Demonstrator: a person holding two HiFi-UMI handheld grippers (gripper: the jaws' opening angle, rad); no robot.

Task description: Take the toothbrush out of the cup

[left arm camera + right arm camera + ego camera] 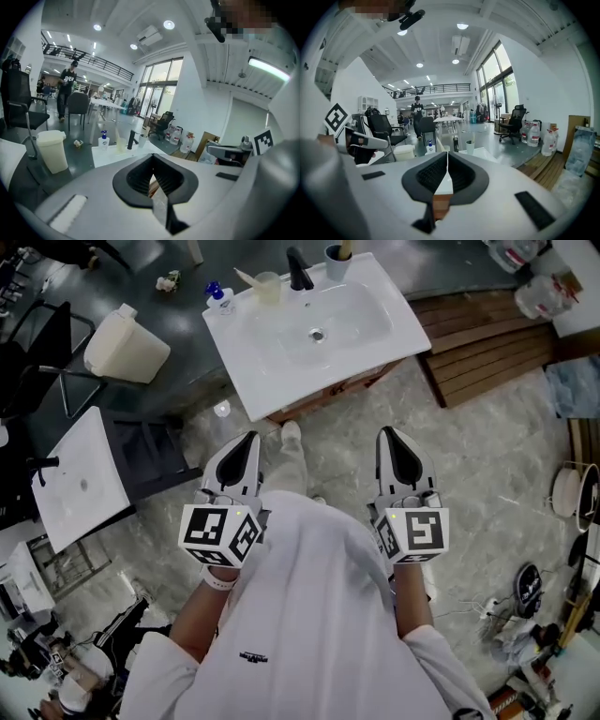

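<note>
A white sink basin point(281, 352) stands ahead of me on the floor, with a black faucet point(298, 268) at its back edge. Right of the faucet is a grey cup point(336, 262) with a toothbrush handle point(345, 247) sticking up from it. The same cup point(142, 140) point(470, 146) shows small in both gripper views. A translucent cup point(268, 287) and a blue-capped bottle point(218, 299) stand left of the faucet. My left gripper point(247, 439) point(152, 157) and right gripper point(390, 433) point(447, 153) are both shut and empty. They are held side by side, well short of the basin.
A cream waste bin point(125, 343) and a black chair point(42, 343) stand to the left, with a second white basin point(80, 479) nearer me. Wooden boards point(487, 343) lie right of the sink. Cables and small clutter point(534, 615) sit at the lower right.
</note>
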